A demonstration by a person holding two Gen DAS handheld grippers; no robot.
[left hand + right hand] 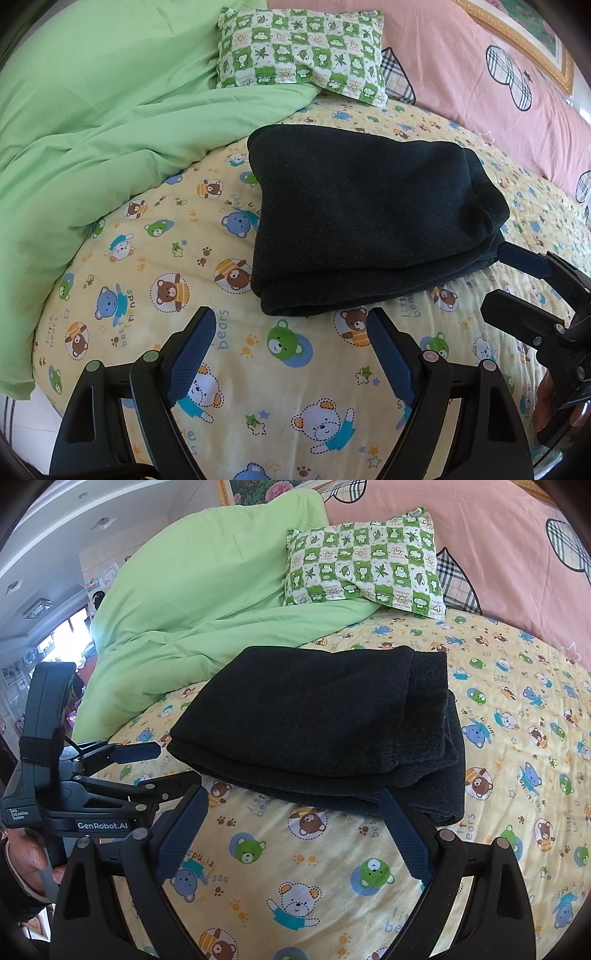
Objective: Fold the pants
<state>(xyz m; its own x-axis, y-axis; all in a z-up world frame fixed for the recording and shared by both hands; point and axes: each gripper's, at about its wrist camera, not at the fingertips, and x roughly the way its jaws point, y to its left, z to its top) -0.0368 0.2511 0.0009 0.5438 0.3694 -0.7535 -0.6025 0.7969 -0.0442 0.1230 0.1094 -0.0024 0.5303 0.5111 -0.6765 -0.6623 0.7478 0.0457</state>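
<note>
Left wrist view shows the left gripper (291,328) with its blue pads spread wide and nothing between them, poised over bare sheet just short of the near edge of the pants (365,218). The dark pants lie as a compact stack of layers straight ahead of the fingertips, so the folding looks finished or nearly so, and the wide, empty fingers suit a hand with nothing to hold. Left of the fingers a green duvet (92,129) is bunched out of the way, probably to leave flat room for folding; beyond the pants a green checked pillow (299,48) leans on a pink cover (480,110). To the right, the right gripper (291,808) is likewise spread wide and empty, its fingertips just short of the stack's near edge. The surface is a bed with a yellow bear-print sheet (332,867). Far left in the right wrist view, a room with a bright window and ceiling lights is visible.
</note>
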